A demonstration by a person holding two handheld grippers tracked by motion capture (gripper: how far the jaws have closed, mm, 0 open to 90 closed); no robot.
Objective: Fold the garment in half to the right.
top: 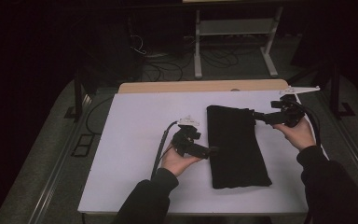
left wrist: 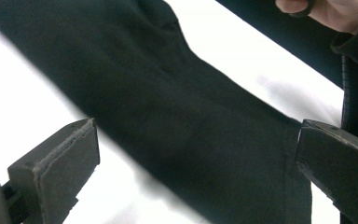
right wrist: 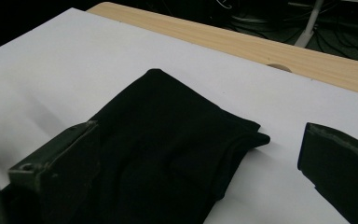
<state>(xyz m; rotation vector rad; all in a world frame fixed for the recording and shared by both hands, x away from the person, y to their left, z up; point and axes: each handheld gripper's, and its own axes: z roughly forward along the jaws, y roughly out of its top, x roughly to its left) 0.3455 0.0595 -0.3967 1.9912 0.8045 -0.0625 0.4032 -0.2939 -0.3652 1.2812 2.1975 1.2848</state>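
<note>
A folded black cloth lies on a white sheet covering the desk, its long axis running from the person's side toward the far edge, slightly right of centre. The left gripper sits just beside the cloth's left edge about midway along it, jaws spread wide and empty, pointing right across the fabric; the left hand cradles it from below, palm up. The right gripper reaches in from the right to the cloth's far right corner, jaws likewise parted and holding nothing, the layered corner lying between them in the right gripper view. The right hand holds it level, pointing left. Each gripper appears placed for a pinch on its own edge.
</note>
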